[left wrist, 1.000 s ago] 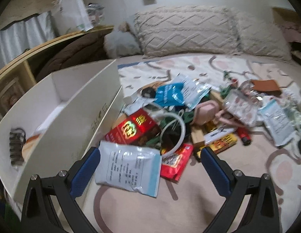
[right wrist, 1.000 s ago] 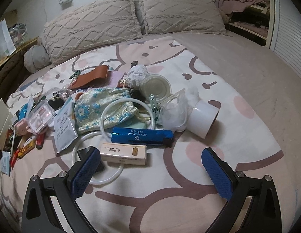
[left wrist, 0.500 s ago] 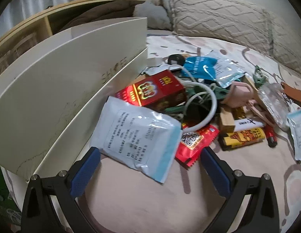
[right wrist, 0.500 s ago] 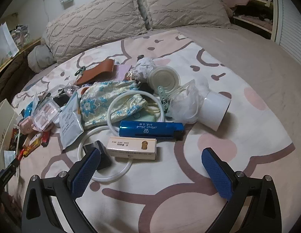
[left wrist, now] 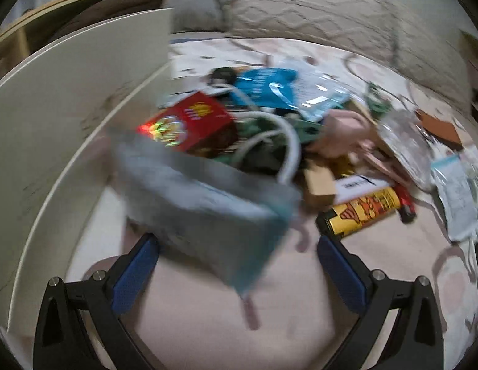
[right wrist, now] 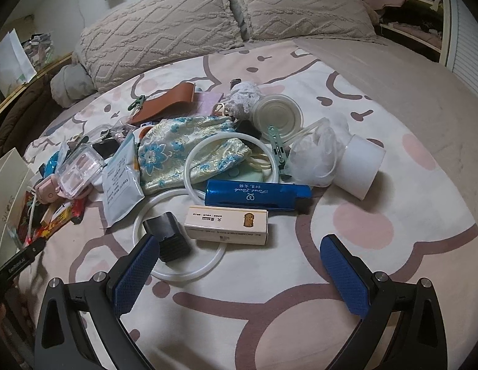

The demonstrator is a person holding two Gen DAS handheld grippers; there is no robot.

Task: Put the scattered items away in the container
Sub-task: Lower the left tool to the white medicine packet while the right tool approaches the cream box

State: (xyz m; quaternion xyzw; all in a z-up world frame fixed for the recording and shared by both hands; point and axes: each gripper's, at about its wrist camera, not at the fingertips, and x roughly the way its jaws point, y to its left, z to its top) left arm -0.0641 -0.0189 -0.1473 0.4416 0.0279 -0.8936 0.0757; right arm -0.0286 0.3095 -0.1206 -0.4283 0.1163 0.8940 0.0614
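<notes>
1. Surface: bed (right wrist: 377,117) with a pale cover printed in pink blots and brown outlines; two knitted beige pillows (right wrist: 165,30) at the head.
2. Room: wooden ledge with a white paper bag (right wrist: 10,58) at far left of the right wrist view; shelf of clothes at upper right.
3. Container: white box (left wrist: 54,117), its wall standing at the left of the left wrist view, just beside the nearest heap.
4. Left heap: grey-white sachet (left wrist: 202,206), blurred, lying between the fingers' line; red packet (left wrist: 189,123), white ring (left wrist: 285,148), blue pouch (left wrist: 263,86) and yellow lighter (left wrist: 362,209) behind.
5. Right heap: cream carton (right wrist: 226,223), blue lighter (right wrist: 257,195), floral pouch (right wrist: 183,151), white tape roll (right wrist: 360,166), black clip (right wrist: 166,234) inside a flat ring (right wrist: 177,231).
6. Left gripper (left wrist: 237,271): fingers spread wide, empty; whether the sachet touches them is lost in blur.
7. Right gripper (right wrist: 239,273): spread wide, empty, left finger (right wrist: 134,274) just beside the black clip.
</notes>
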